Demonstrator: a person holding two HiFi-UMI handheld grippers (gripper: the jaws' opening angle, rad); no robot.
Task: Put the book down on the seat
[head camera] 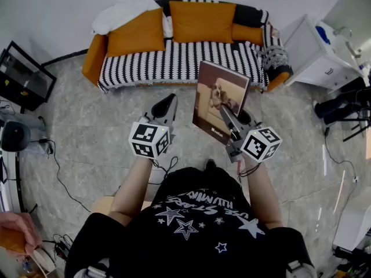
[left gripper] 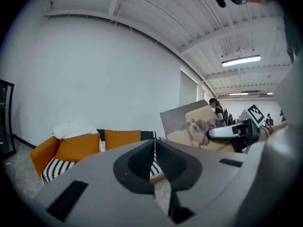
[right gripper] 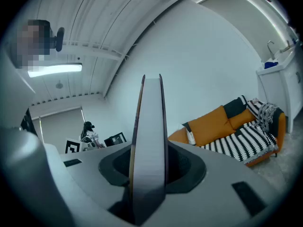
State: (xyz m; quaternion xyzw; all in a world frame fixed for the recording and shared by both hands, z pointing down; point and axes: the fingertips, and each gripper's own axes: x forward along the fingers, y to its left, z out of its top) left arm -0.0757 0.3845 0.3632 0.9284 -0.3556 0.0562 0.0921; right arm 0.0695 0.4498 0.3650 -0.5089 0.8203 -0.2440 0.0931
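A book (head camera: 219,100) with a dog picture on its cover stands upright in my right gripper (head camera: 231,119), which is shut on its lower edge. In the right gripper view the book (right gripper: 149,141) shows edge-on between the jaws. My left gripper (head camera: 165,109) is shut and holds nothing; its jaws meet in the left gripper view (left gripper: 154,162), where the book (left gripper: 199,126) shows to the right. The sofa (head camera: 179,59) with a black-and-white striped seat and orange cushions stands ahead by the wall, beyond both grippers.
A white cloth (head camera: 124,13) lies on the sofa's left back. A white cabinet (head camera: 316,54) stands right of the sofa, a dark screen (head camera: 23,77) at the left. Cables (head camera: 58,167) run over the grey floor. A patterned throw (head camera: 275,57) drapes the sofa's right arm.
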